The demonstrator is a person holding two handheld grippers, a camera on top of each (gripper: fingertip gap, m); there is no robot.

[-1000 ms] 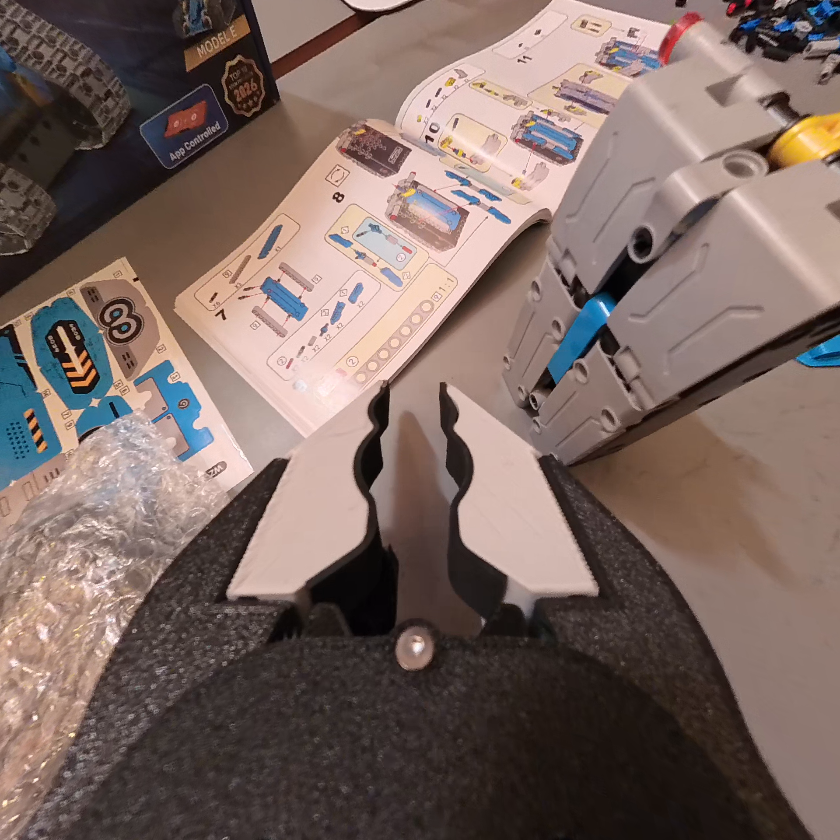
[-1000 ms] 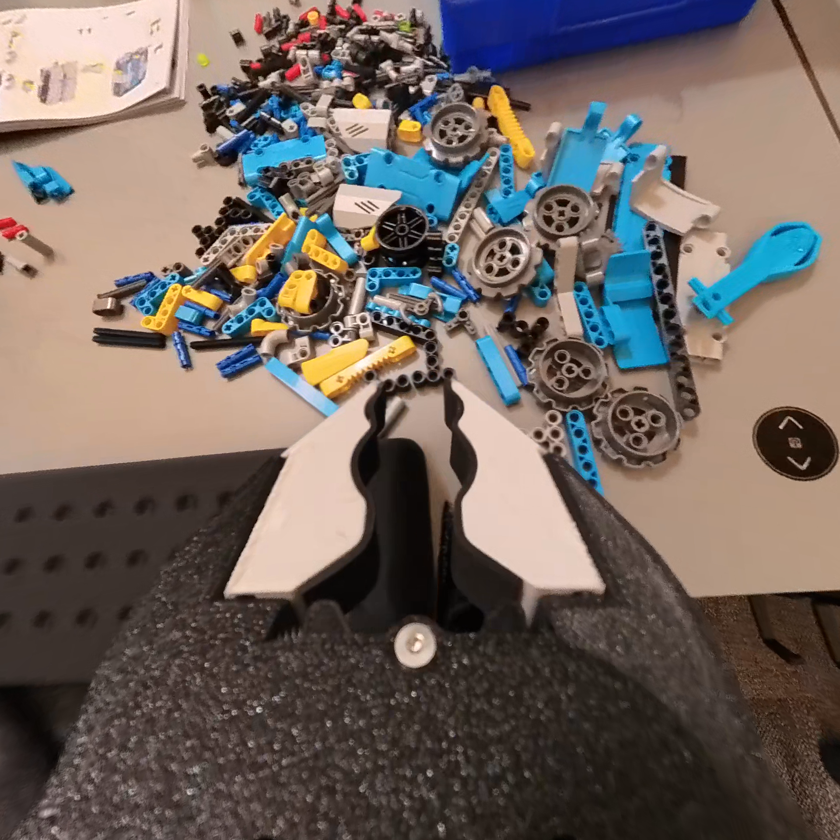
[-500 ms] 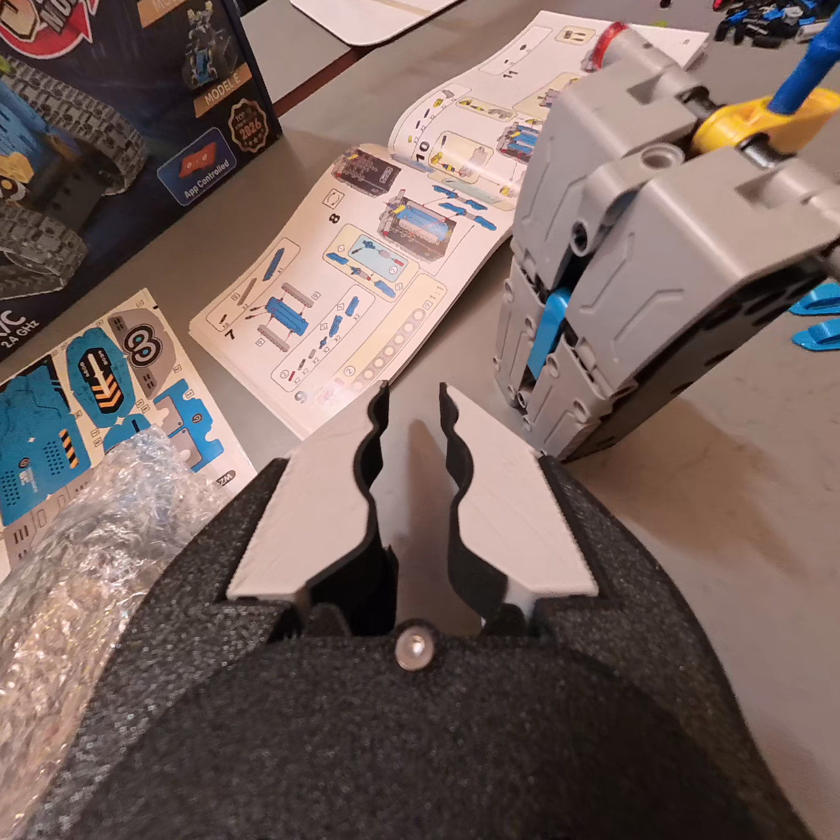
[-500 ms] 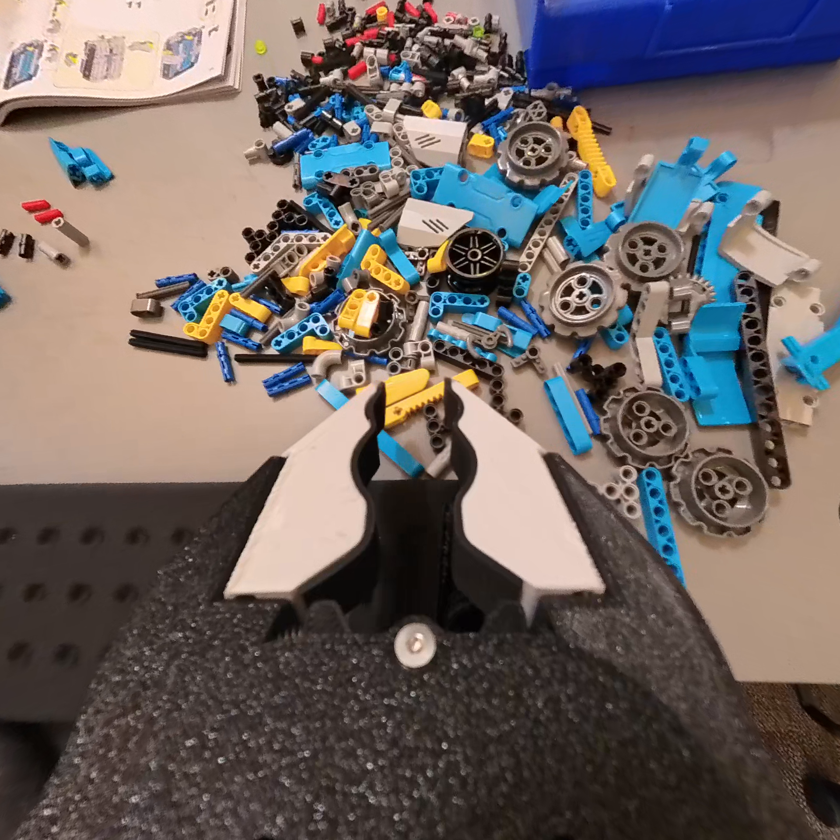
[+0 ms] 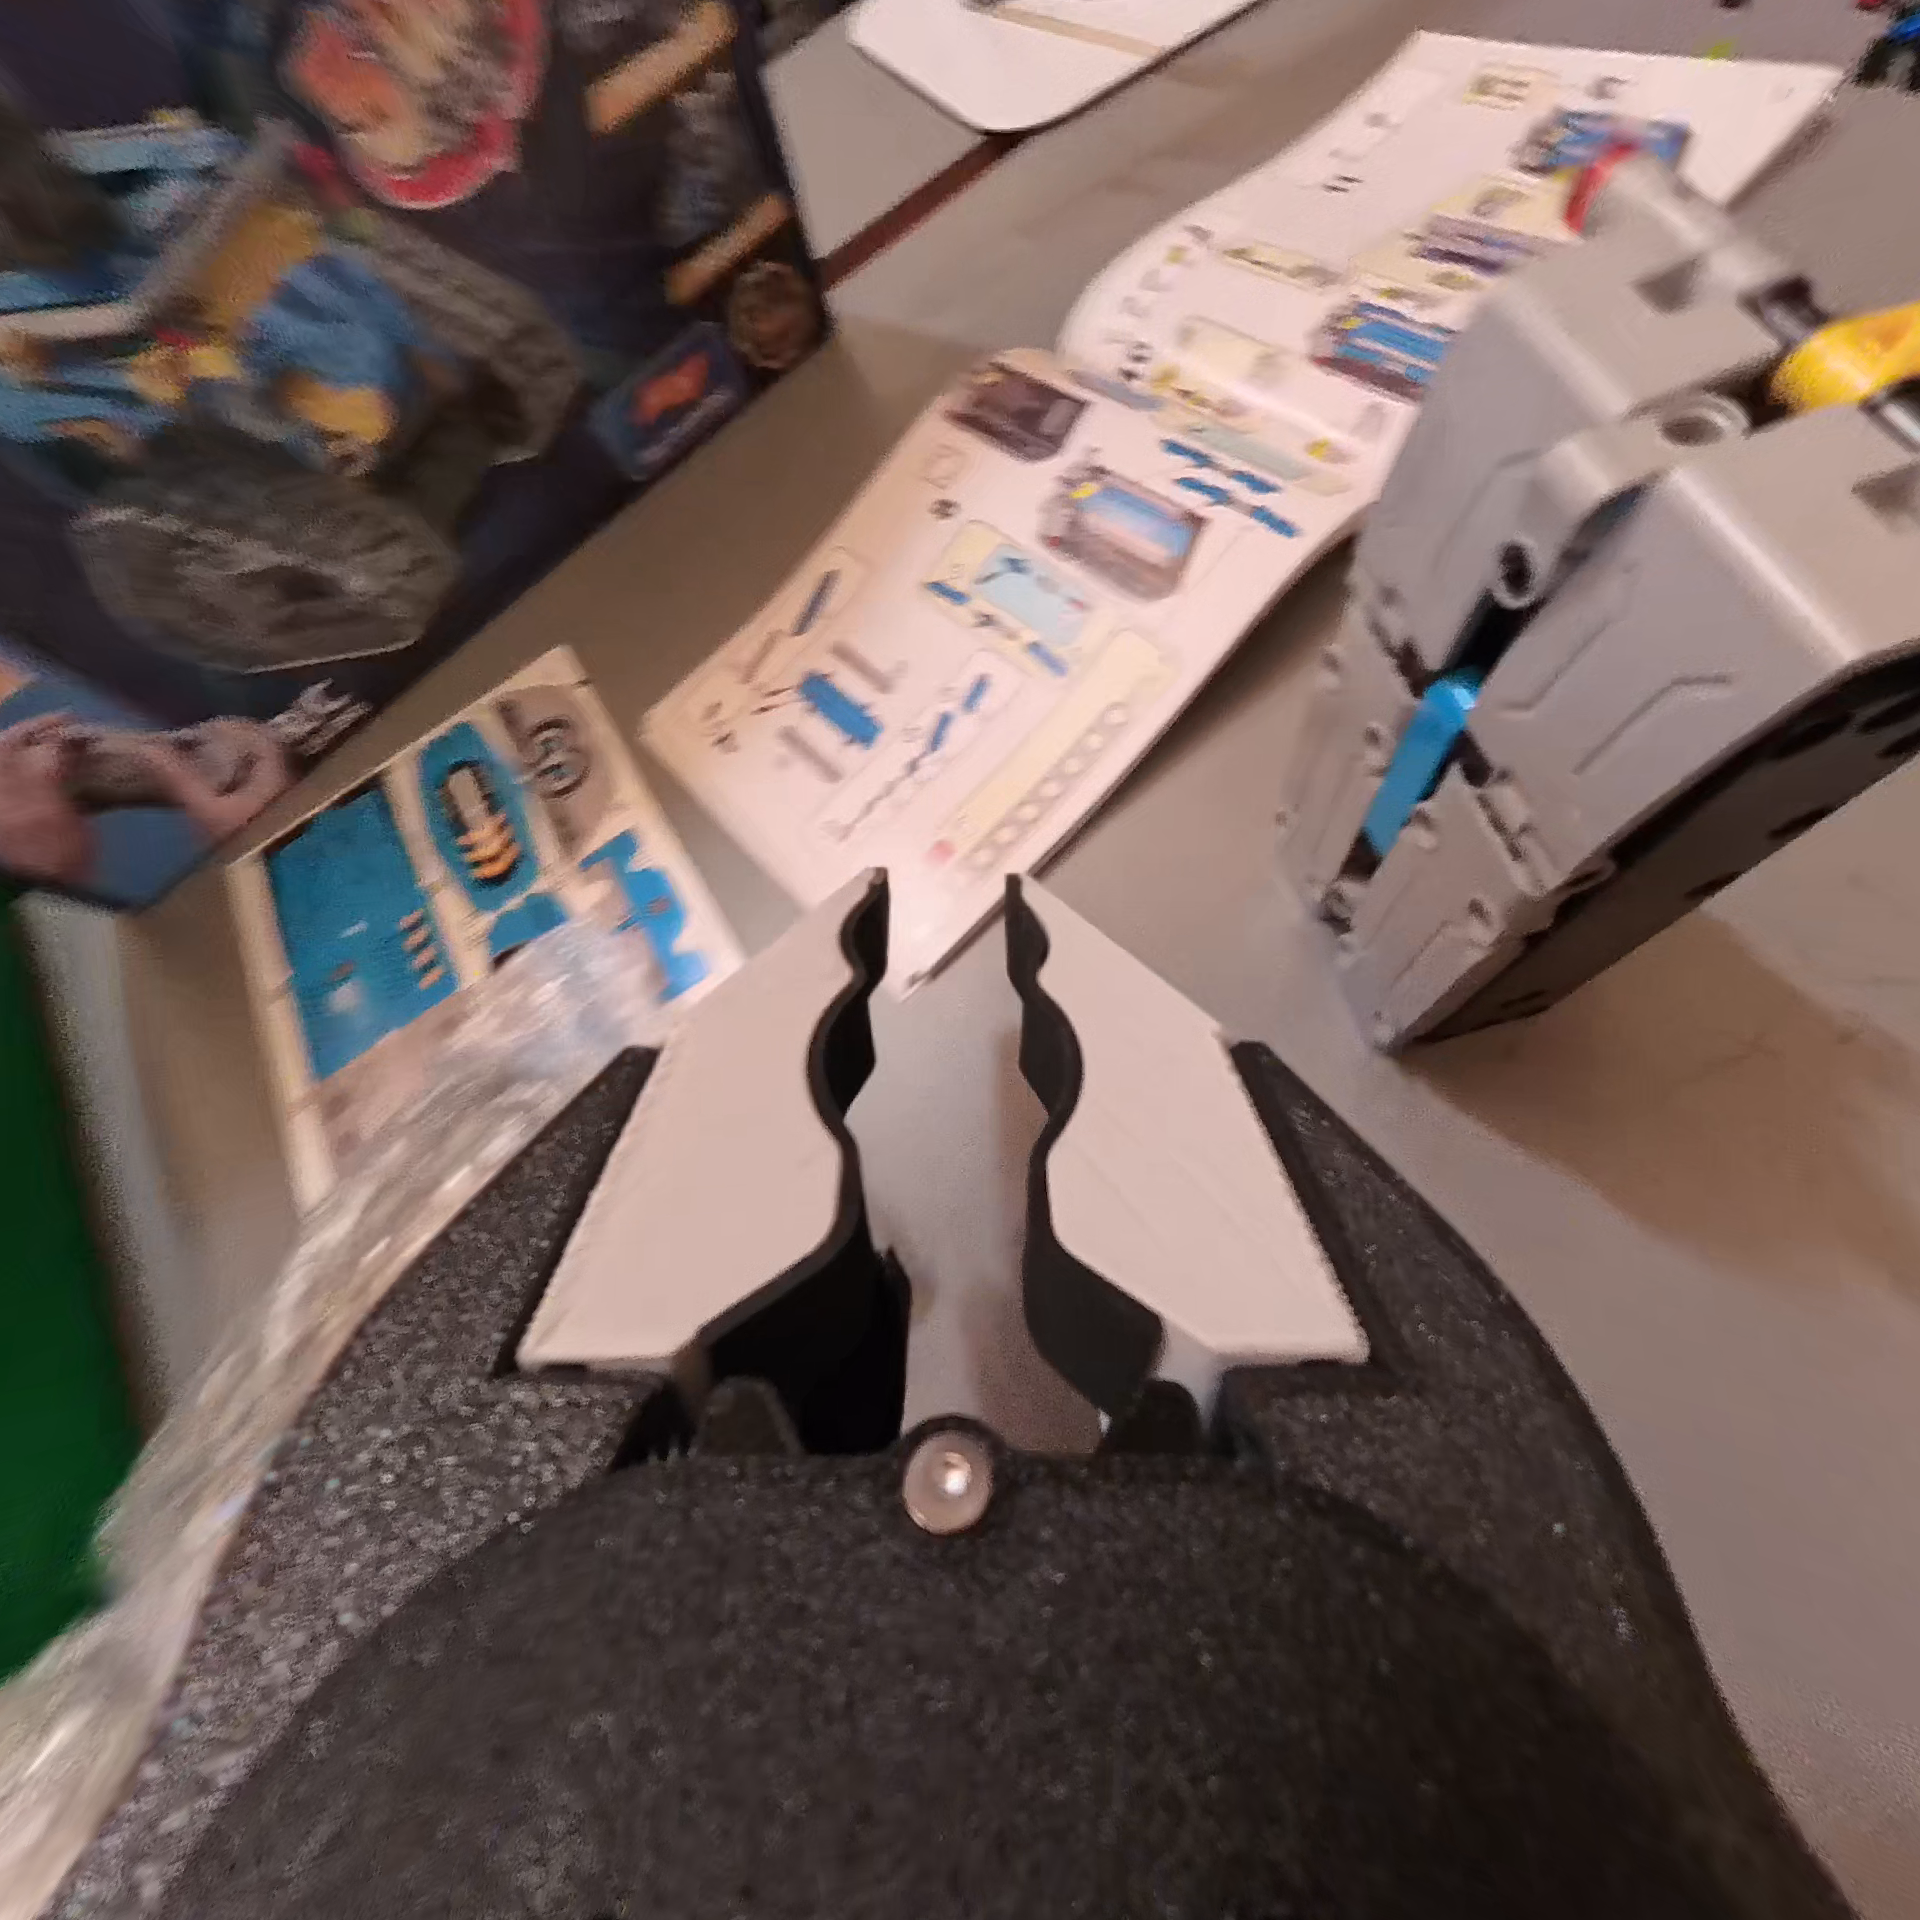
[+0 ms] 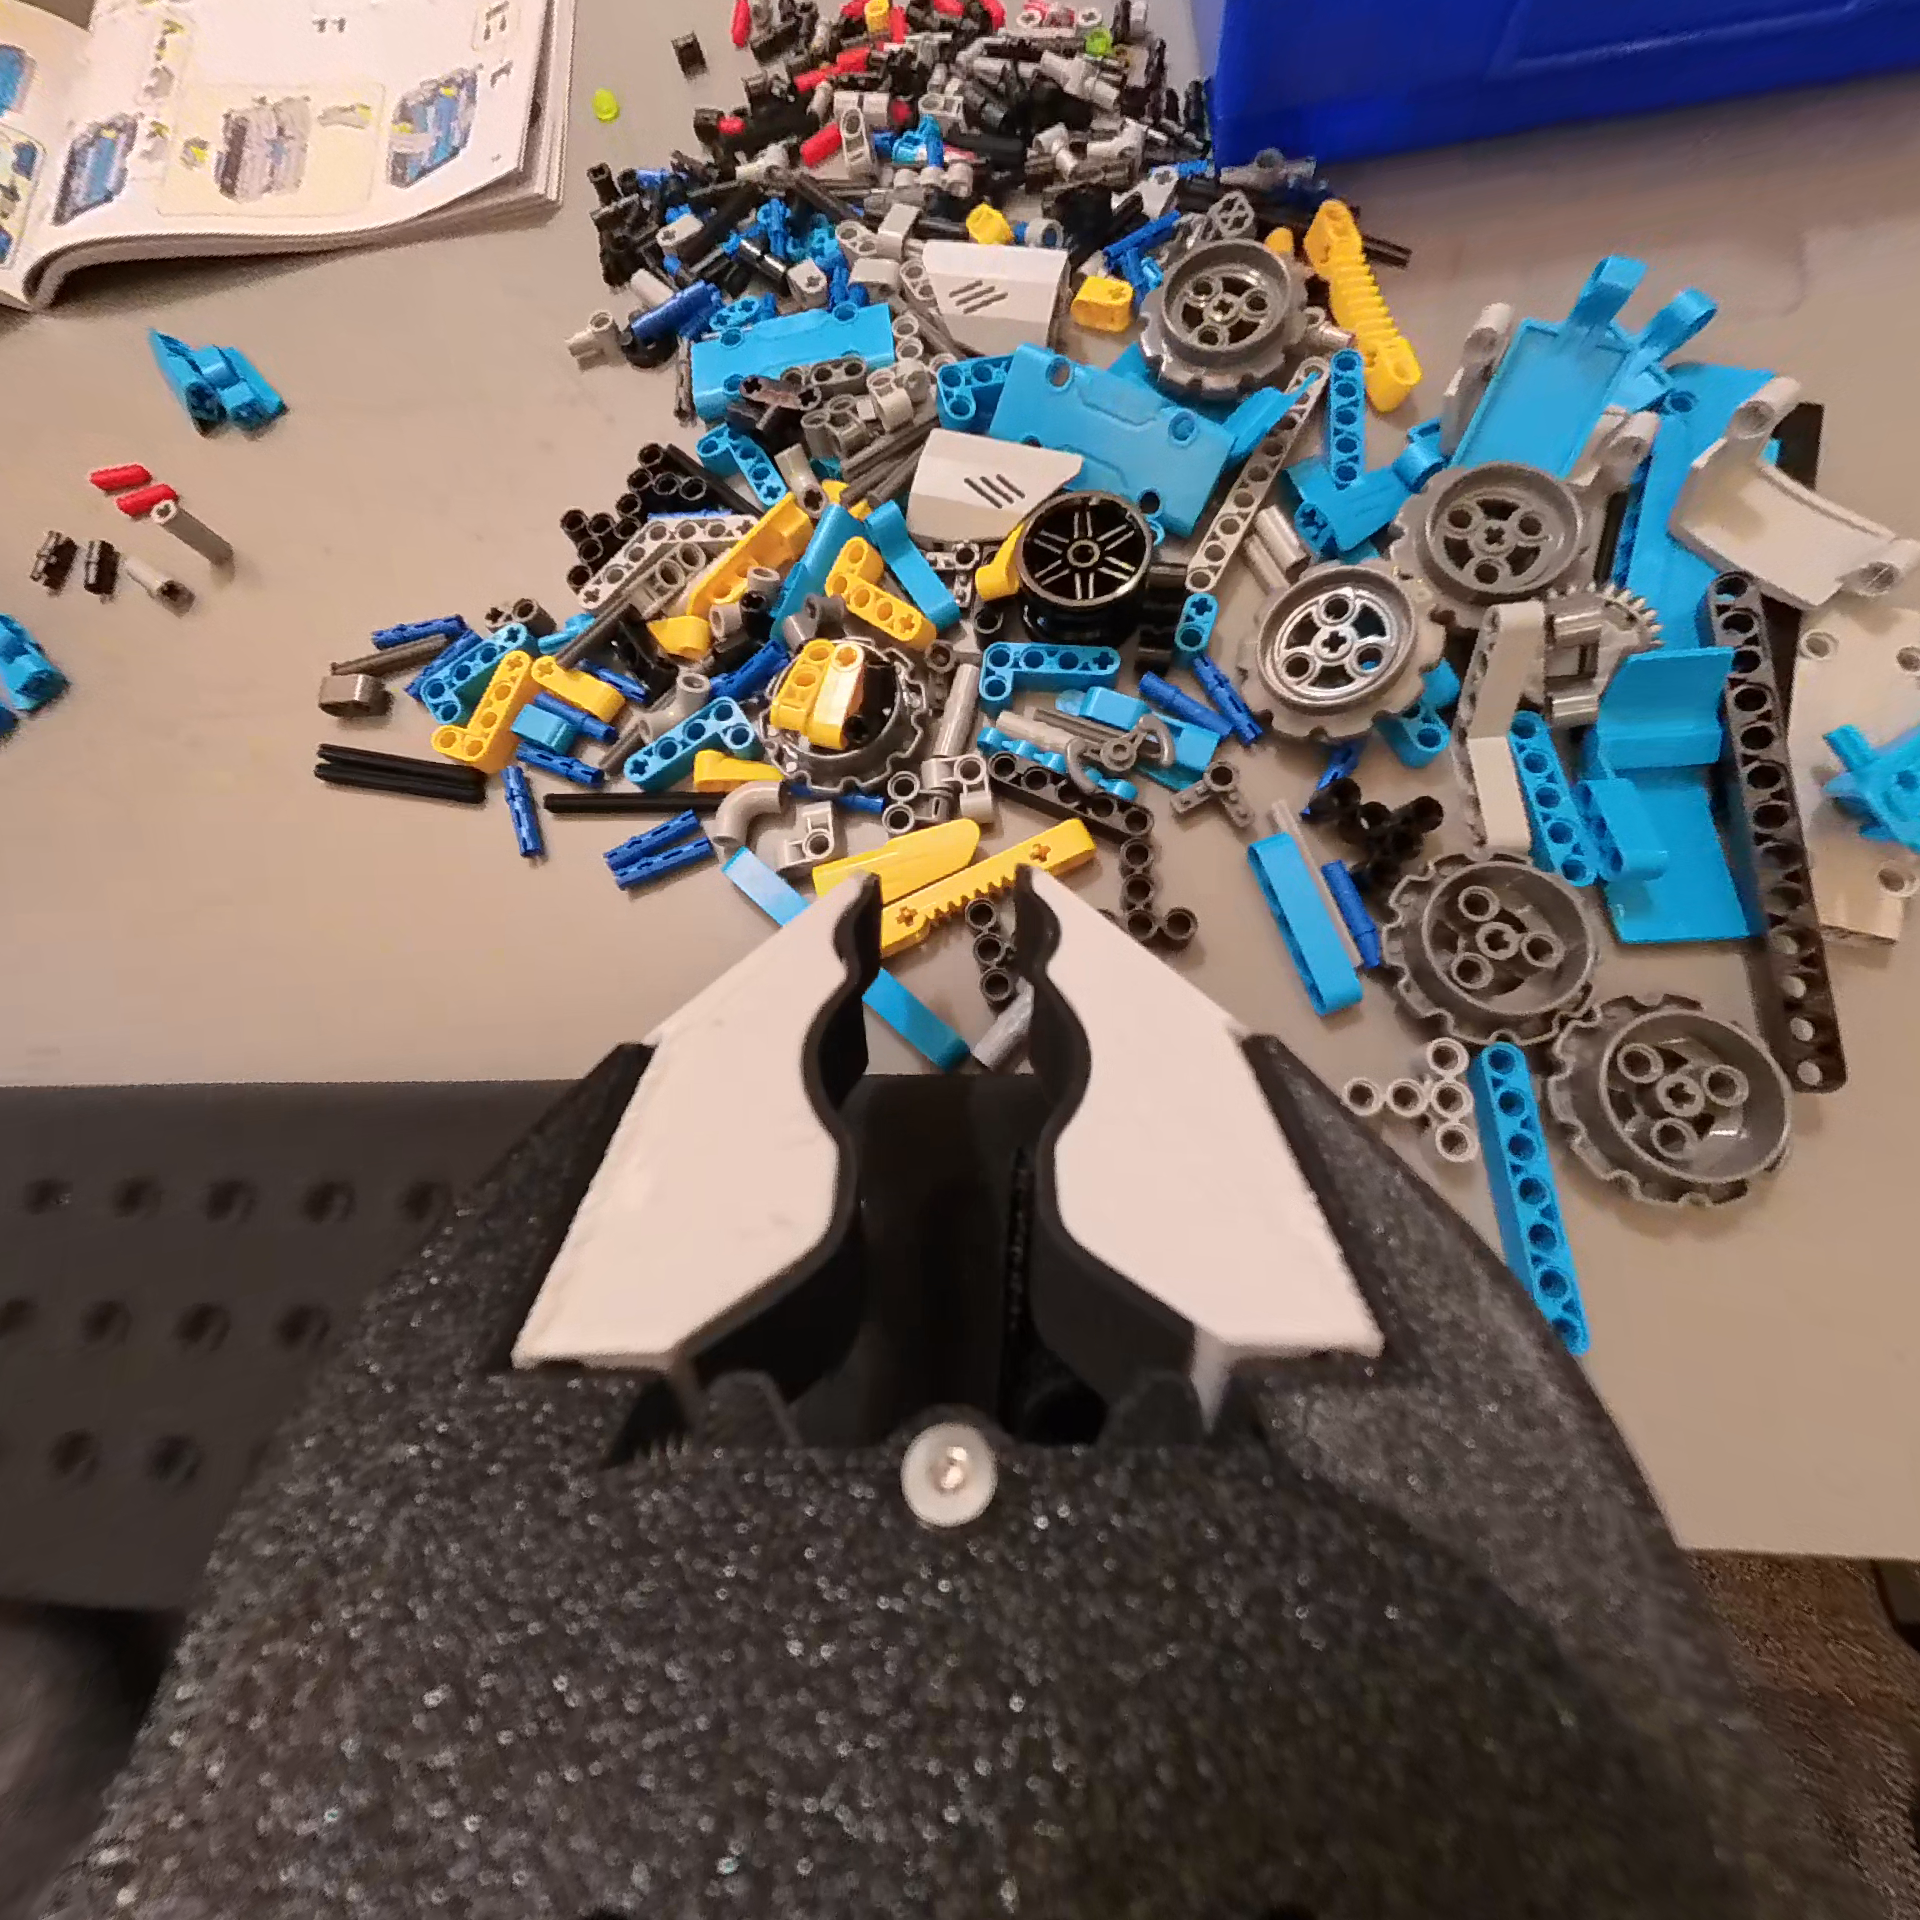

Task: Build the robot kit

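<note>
My left gripper [image 5: 945,904] is open and empty above the grey table, its tips over the near edge of an open instruction booklet [image 5: 1049,634]. A grey block-built model [image 5: 1621,665] with a blue piece in its seam stands to the right of the gripper, apart from it. My right gripper [image 6: 945,899] is open and empty at the near edge of a pile of loose building pieces [image 6: 1039,582]. A yellow toothed rack piece [image 6: 977,883] lies just beyond and between the right gripper's tips.
A dark toy box [image 5: 343,395] stands at the back left, a sticker sheet [image 5: 468,842] and crinkled clear plastic [image 5: 312,1247] lie at left. A blue bin [image 6: 1558,73] is behind the pile. Several grey gear wheels [image 6: 1486,945] lie at right. The table's near edge [image 6: 260,1070] meets a black perforated panel. About 50 cm separates my left fingertips from my right.
The left view has swung left and back, so the grey model sits farther right and the picture is blurred. The right gripper has moved forward and left over the pile's near edge.
</note>
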